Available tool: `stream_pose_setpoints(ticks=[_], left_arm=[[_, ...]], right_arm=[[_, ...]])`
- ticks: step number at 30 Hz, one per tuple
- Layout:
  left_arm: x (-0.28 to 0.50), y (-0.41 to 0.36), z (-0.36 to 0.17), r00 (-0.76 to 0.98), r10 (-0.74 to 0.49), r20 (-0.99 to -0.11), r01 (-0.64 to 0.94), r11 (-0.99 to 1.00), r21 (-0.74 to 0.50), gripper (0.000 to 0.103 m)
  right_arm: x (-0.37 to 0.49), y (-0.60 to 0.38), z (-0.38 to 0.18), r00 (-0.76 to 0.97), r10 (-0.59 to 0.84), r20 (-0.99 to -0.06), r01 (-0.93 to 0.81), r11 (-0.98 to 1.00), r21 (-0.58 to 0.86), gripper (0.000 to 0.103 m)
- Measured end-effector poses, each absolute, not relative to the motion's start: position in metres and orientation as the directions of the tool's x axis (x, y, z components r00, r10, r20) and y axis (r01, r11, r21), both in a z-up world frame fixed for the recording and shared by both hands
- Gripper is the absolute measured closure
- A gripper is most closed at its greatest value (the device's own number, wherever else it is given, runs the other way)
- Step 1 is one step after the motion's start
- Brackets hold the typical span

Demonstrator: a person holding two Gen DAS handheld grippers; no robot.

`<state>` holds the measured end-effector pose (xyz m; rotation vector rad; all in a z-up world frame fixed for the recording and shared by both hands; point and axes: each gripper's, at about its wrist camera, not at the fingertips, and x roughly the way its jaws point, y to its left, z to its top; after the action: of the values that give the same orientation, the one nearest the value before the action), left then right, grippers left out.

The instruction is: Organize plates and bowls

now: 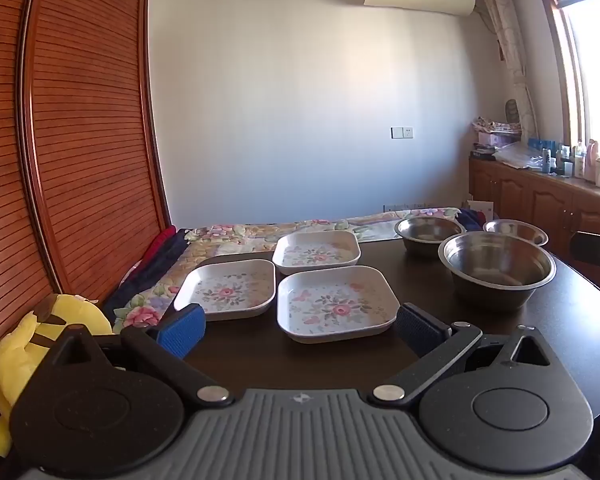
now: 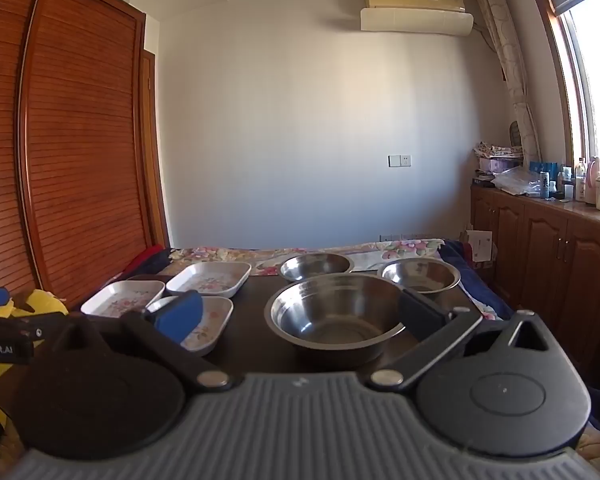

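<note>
Three square floral plates lie on the dark table (image 1: 420, 276): a near one (image 1: 336, 304), a left one (image 1: 228, 288) and a far one (image 1: 316, 252). Three steel bowls stand to the right: a large near bowl (image 1: 498, 268), a far one (image 1: 428, 234) and a far right one (image 1: 516, 232). My left gripper (image 1: 300, 326) is open and empty, just before the near plate. My right gripper (image 2: 300, 314) is open and empty, its fingers either side of the large bowl (image 2: 336, 316). The plates (image 2: 210, 278) show at the left in the right wrist view.
A floral bedspread (image 1: 236, 236) lies behind the table. A wooden slatted wardrobe (image 1: 80, 140) stands at the left, with a yellow plush toy (image 1: 20, 352) at its foot. A wooden cabinet (image 2: 548, 248) with bottles runs along the right under the window.
</note>
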<state>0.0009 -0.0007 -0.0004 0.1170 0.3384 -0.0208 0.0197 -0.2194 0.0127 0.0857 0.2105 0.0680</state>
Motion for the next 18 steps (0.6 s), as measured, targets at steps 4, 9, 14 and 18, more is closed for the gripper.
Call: stream_pose_setpoints(ticks=[4,9,14,18], left_arm=[[-0.0004,-0.0034,0.0,0.944,-0.002,-0.331,0.04,0.993,0.109,0.0],[0.0007,-0.0041,0.0,0.943,0.001,-0.331,0.038,0.993,0.111,0.0],[0.0004,-0.0047,0.0013,0.944,-0.001,-0.33,0.04,0.993,0.11,0.0],[0.0,-0.0047,0.0008,0.945,-0.002,-0.327,0.04,0.993,0.11,0.0]], right_arm=[[0.0193,-0.2194,0.0129,0.977,0.077,-0.201,-0.059,0.994,0.094,0.0],[0.0192,-0.2192,0.0131,0.976,0.078,-0.203,-0.06,0.994,0.093,0.0],[0.0204,-0.2187,0.0121,0.976,0.081,-0.205,-0.062,0.994,0.094,0.0],[0.0193,-0.2187,0.0138,0.976,0.08,-0.204,-0.062,0.994,0.093,0.0]])
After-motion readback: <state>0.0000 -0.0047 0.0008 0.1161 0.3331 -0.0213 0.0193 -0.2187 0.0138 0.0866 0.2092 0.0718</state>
